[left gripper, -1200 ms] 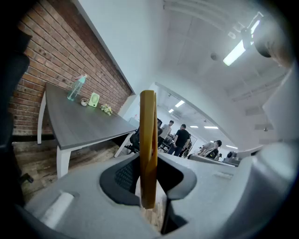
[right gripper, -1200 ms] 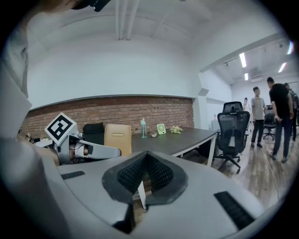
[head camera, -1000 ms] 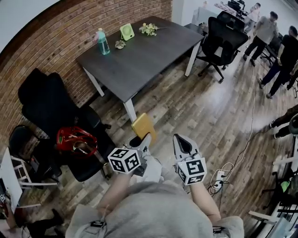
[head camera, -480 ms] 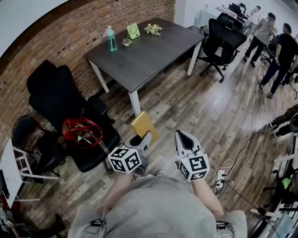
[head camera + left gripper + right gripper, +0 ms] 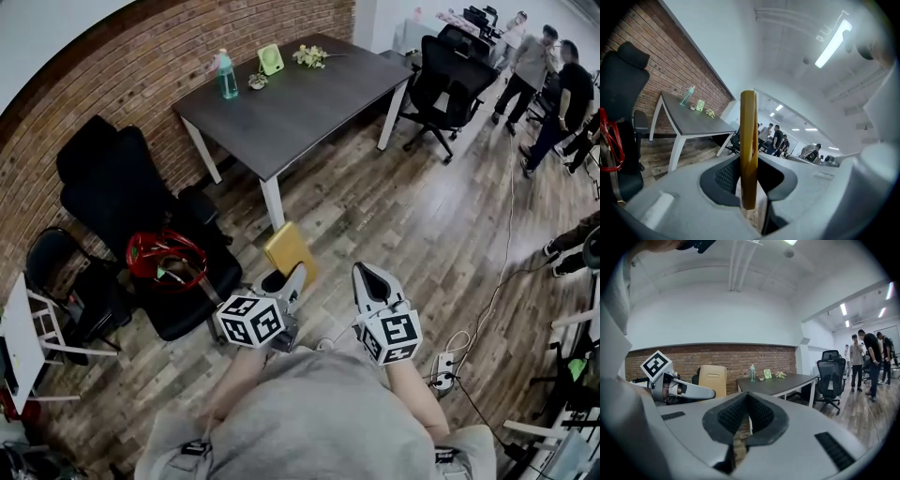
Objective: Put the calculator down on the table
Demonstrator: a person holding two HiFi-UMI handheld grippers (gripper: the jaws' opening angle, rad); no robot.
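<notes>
A flat yellow calculator (image 5: 289, 251) stands on edge in my left gripper (image 5: 292, 279), which is shut on its lower end. In the left gripper view the calculator (image 5: 749, 154) shows as a thin upright yellow strip between the pads. My right gripper (image 5: 367, 274) hangs beside it, shut with nothing in it. From the right gripper view, the calculator (image 5: 712, 379) and the left gripper (image 5: 689, 391) lie to the left. The dark grey table (image 5: 300, 103) with white legs stands ahead across the wooden floor, well apart from both grippers.
On the table's far end stand a teal bottle (image 5: 226, 77), a small green device (image 5: 271, 60) and some flowers (image 5: 309, 56). Black office chairs (image 5: 122, 202) with a red helmet (image 5: 166, 258) stand left; another chair (image 5: 448, 80) is at the table's right. People (image 5: 548, 84) stand far right. A power strip (image 5: 441, 367) lies on the floor.
The table and the chairs have shifted right in the head view. Both grippers keep the same spot and pose, the calculator still held.
</notes>
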